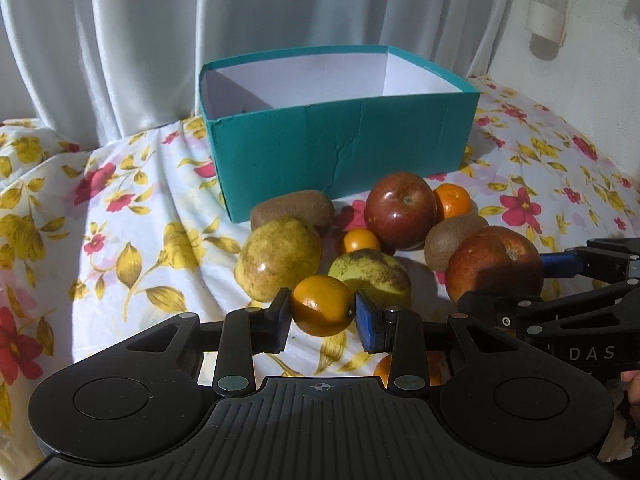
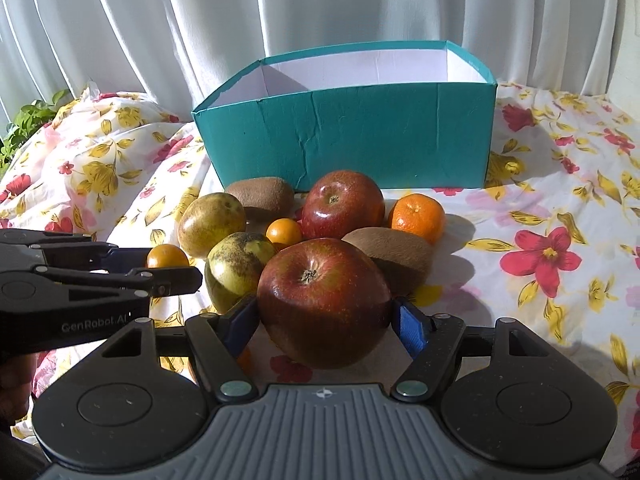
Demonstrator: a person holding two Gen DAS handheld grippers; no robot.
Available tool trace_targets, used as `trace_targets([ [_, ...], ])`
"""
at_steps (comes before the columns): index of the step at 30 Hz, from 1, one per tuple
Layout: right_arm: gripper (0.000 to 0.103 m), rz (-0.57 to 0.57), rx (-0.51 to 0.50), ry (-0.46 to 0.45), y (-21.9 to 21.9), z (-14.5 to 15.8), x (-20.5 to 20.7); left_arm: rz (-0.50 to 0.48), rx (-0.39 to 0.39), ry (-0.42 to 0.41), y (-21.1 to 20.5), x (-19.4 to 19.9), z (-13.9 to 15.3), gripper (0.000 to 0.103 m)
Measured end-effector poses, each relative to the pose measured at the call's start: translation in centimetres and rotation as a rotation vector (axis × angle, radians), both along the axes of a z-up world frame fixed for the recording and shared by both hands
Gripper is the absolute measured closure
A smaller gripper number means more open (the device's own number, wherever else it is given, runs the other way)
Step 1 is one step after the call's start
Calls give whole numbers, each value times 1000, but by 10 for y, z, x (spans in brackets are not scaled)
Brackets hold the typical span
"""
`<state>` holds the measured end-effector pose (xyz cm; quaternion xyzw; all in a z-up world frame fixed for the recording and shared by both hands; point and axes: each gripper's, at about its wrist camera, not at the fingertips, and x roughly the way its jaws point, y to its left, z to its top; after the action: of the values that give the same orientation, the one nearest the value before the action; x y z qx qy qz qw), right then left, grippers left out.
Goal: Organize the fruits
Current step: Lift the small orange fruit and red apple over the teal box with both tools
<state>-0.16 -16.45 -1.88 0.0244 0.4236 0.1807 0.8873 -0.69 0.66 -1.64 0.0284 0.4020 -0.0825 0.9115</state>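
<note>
The left hand-held gripper (image 1: pixel 322 312) pinches a small orange citrus fruit (image 1: pixel 322 306) between its pads, holding it clear of the flowered cloth (image 1: pixel 132 240), while the right hand-held gripper (image 2: pixel 325 320) clamps a large red apple (image 2: pixel 324 300) on both sides, its blue pads pressed against the skin. Just beyond the two held fruits lies the rest of the pile: two yellow-green pears (image 1: pixel 279 258) side by side, a second red apple (image 2: pixel 343 205) behind them, a tiny orange fruit (image 2: pixel 283 232) tucked between pears and apple, a tangerine (image 2: pixel 417 216) to the apple's right, one kiwi (image 2: pixel 394 254) just behind the held apple and another kiwi (image 2: pixel 260 195) at the back left, near the box. Another orange fruit (image 1: pixel 383 370) shows partly under the left gripper's linkage. Behind the pile stands an open teal cardboard box (image 2: pixel 348 136) with a white inside, on the same cloth, and pale curtains (image 2: pixel 200 20) hang at the back, with green leaves (image 2: pixel 24 128) at the far left edge in the right wrist view
</note>
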Motion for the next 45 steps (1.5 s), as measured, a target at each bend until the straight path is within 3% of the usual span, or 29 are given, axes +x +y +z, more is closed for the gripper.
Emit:
trace_targets([
  [5,31,-24,14,-23,-12,15,-2,4,-27,-44,2,9,22,66],
  [12,31,-122,-26,-153,-16,55,23,4,-23,-115,0,45,62,66],
  [21,31,-218,-31,-331,-15,118,91,169,-35,-236,11,94,133,66],
  [26,31,-195,9,-378,-15,119,117,234,-5,-163,6,112,115,66],
  [31,31,-186,22,-305,-16,94,132,252,26,-111,7,119,99,66],
  [45,31,-157,-6,-266,-14,67,156,287,55,-45,9,144,77,66],
])
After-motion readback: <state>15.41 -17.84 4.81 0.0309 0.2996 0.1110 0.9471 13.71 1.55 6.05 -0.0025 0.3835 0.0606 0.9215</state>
